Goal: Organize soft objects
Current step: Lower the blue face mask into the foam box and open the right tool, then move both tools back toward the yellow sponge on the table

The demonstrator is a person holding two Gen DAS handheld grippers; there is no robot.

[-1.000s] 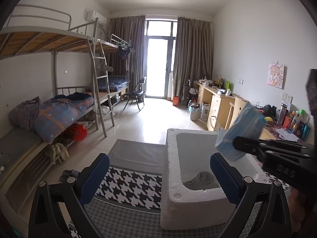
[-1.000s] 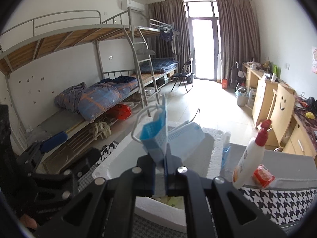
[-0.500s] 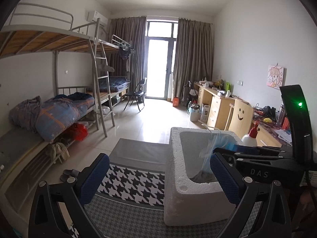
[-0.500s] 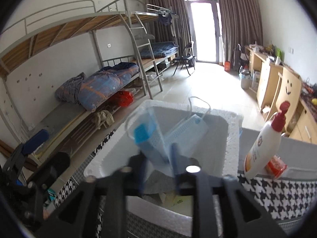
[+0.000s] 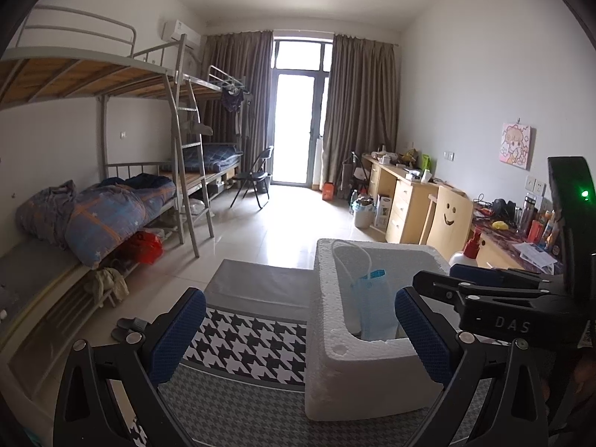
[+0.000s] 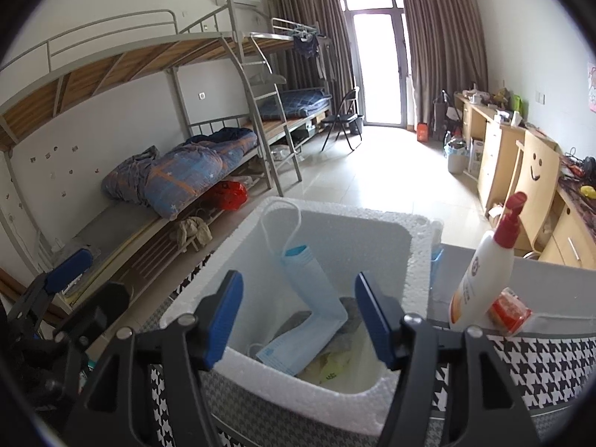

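Observation:
A blue face mask leans inside the white foam box with its ear loop up against the box wall. It also shows in the left wrist view. A grey cloth and yellowish items lie at the box bottom. My right gripper is open and empty just above the box's near rim. My left gripper is open and empty to the left of the foam box, over the houndstooth cloth.
A white lotion bottle with a red pump and a small red packet stand to the right of the box. A grey panel lies behind the houndstooth cloth. Bunk beds stand at left and wooden desks at right.
My right gripper lowered the mask into the foam box and opened. The mask now rests inside the box, free of the gripper. The left gripper has barely moved.

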